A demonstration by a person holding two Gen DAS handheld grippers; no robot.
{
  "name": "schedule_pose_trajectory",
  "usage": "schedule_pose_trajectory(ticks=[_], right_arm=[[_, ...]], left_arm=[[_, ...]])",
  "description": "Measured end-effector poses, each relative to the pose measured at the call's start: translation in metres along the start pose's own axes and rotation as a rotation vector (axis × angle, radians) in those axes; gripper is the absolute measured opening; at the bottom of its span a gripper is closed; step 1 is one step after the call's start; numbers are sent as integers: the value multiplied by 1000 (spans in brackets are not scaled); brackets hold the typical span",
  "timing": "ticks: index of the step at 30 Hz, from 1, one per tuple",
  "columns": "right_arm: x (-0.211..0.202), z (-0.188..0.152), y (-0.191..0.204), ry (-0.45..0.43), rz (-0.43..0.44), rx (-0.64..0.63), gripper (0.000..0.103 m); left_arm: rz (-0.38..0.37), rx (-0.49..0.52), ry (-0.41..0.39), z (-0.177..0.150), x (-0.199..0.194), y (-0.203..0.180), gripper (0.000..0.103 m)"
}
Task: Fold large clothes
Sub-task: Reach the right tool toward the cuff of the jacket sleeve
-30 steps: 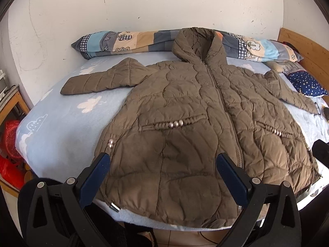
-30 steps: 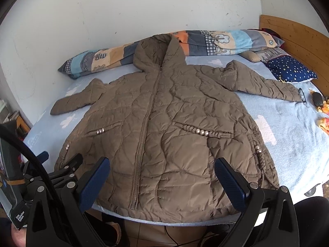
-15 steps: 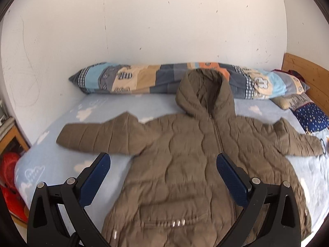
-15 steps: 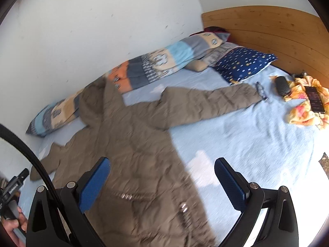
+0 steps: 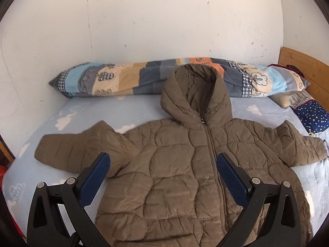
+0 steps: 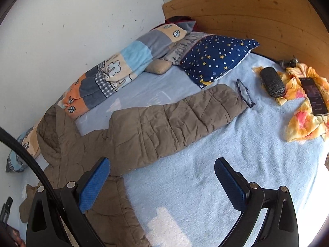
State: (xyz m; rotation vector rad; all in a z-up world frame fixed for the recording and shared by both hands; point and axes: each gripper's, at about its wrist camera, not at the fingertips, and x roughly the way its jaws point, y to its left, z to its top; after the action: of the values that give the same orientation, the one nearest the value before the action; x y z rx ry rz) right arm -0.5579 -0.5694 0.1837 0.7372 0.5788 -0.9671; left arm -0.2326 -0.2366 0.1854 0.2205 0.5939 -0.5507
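Observation:
A brown quilted hooded jacket (image 5: 181, 164) lies flat and zipped on the light blue bed (image 5: 102, 113), both sleeves spread outward and the hood toward the wall. My left gripper (image 5: 162, 170) hovers open above the jacket's chest, holding nothing. In the right wrist view the jacket's right sleeve (image 6: 174, 119) stretches toward the headboard. My right gripper (image 6: 162, 175) hangs open over the bedsheet just below that sleeve, empty.
A long patchwork bolster (image 5: 127, 80) runs along the wall. A starry navy pillow (image 6: 216, 59) lies by the wooden headboard (image 6: 257, 20). Glasses (image 6: 244, 92) lie at the sleeve cuff, beside a black case (image 6: 272, 84), a phone (image 6: 314, 96) and a yellow cloth (image 6: 304, 123).
Both grippers have moved up from the jacket's hem: the left now looks over the chest and hood, the right has swung out toward the right sleeve and headboard. Both stay open.

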Motion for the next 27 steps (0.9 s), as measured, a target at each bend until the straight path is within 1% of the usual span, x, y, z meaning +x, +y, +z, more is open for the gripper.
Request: schedule_pose_trajectory(ticks=[4, 7, 10, 11, 13, 16, 18, 22, 25, 27], right_arm=[[30, 22, -19, 20, 34, 58, 103], [54, 34, -38, 35, 33, 100, 103], [77, 42, -63, 73, -1, 176, 101], [82, 43, -73, 81, 8, 213, 98], [90, 46, -91, 88, 0, 282, 96], [96, 49, -115, 75, -17, 346, 95], [102, 48, -130, 87, -16, 384, 87], [109, 46, -154, 94, -15, 460, 81], [115, 47, -164, 88, -8, 492, 77], [124, 47, -167, 96, 3, 505, 71]], left_arm=[[-1, 13, 16, -5, 4, -2, 103], [-14, 15, 42, -8, 14, -6, 103], [-73, -6, 128, -7, 42, -17, 103], [-97, -3, 162, -8, 54, -24, 103], [-105, 1, 207, -12, 73, -36, 103], [-121, 10, 245, -19, 91, -51, 103], [-145, 19, 258, -22, 99, -60, 103], [-152, 38, 274, -28, 104, -75, 103], [-155, 49, 282, -29, 105, -81, 103], [-152, 56, 279, -30, 105, -82, 103]])
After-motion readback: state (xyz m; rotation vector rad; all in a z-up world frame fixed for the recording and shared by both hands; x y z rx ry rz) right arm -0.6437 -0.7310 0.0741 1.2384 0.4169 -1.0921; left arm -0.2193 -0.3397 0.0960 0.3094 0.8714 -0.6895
